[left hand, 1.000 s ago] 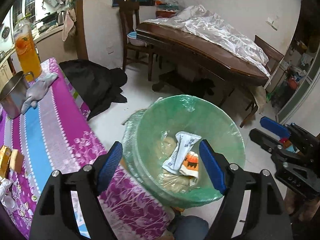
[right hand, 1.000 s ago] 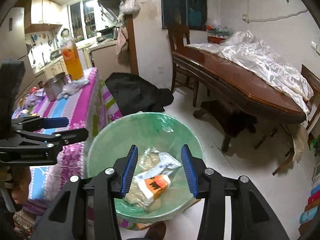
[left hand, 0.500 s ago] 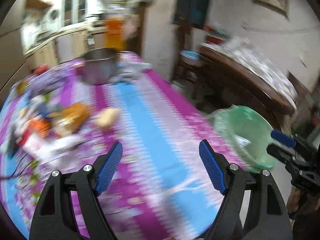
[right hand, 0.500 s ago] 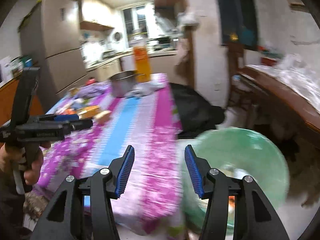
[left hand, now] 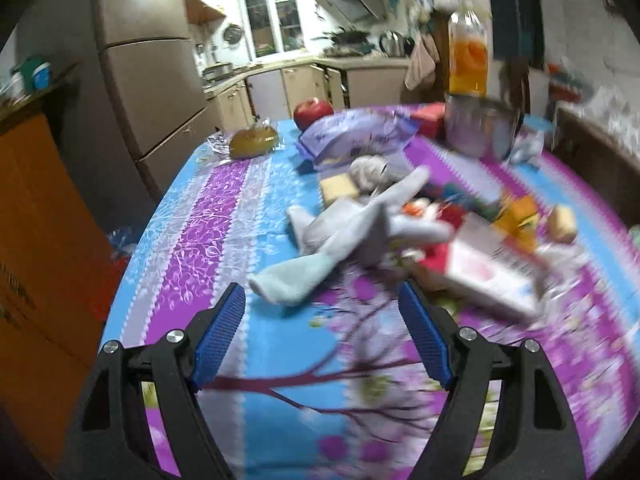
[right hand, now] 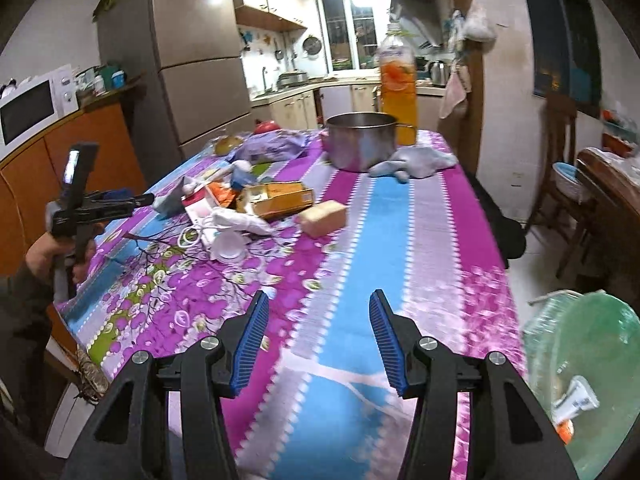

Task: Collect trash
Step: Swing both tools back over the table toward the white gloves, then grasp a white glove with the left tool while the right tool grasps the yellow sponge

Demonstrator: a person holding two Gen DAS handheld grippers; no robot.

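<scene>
A heap of litter lies on the purple and blue tablecloth: a white-and-pink box, an orange carton, an open yellow box, a beige block and a crumpled white wrapper. Grey cloths sprawl over the heap. My left gripper hovers open just short of the cloths, nothing between its fingers; a hand holds this left gripper at the table's left side. My right gripper is open over bare tablecloth. The green lined bin stands off the table's right corner with wrappers inside.
A steel pot, a tall bottle of orange drink, a purple bag, a red apple and wrapped bread crowd the far end. A fridge and microwave stand left, a dark wooden table right.
Both grippers swung from above the green bin to the left over the table. The bin now sits at the right edge of the right wrist view. The right jaws stand slightly wider.
</scene>
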